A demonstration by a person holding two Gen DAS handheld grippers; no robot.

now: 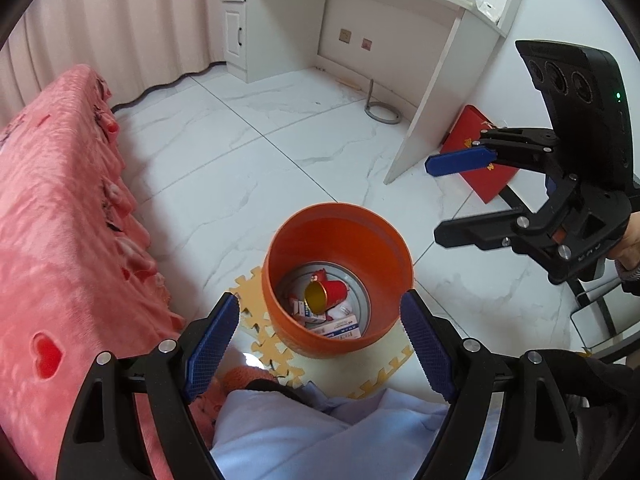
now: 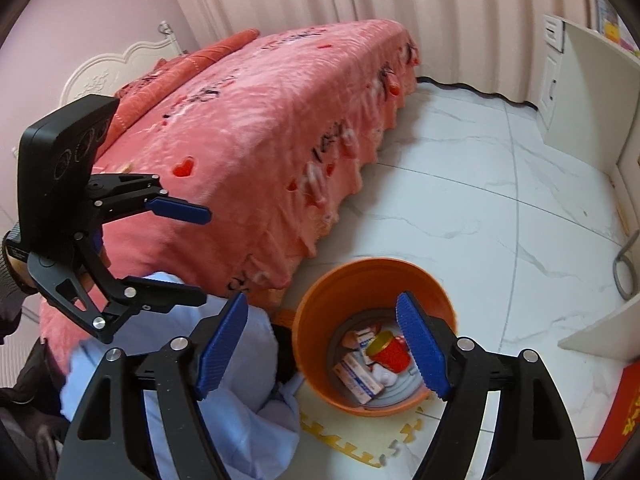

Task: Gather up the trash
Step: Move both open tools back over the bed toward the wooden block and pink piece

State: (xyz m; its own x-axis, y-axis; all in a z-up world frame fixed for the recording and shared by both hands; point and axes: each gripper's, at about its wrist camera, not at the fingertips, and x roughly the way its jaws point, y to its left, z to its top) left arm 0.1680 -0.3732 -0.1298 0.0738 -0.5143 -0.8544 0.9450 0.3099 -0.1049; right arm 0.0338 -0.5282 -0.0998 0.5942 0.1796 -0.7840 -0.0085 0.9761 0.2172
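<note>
An orange bin [image 1: 396, 256] stands on the floor on a yellow foam mat; it also shows in the right wrist view [image 2: 312, 312]. Inside lie a red cup [image 1: 330, 292] with a gold inside, small cardboard boxes [image 1: 340, 326] and white scraps; the cup [image 2: 390, 350] and boxes [image 2: 358, 376] show from the right too. My left gripper [image 1: 320, 340] is open and empty above the bin's near side. My right gripper [image 2: 324, 344] is open and empty above the bin; it also shows in the left wrist view [image 1: 434, 198].
A bed with a pink cover [image 2: 260, 140] stands left of the bin. A white desk [image 1: 360, 12] stands at the back. A red folder [image 1: 476, 148] leans by the desk's leg. A metal ring stand [image 1: 382, 114] sits under the desk. Light blue cloth [image 1: 320, 436] lies below my grippers.
</note>
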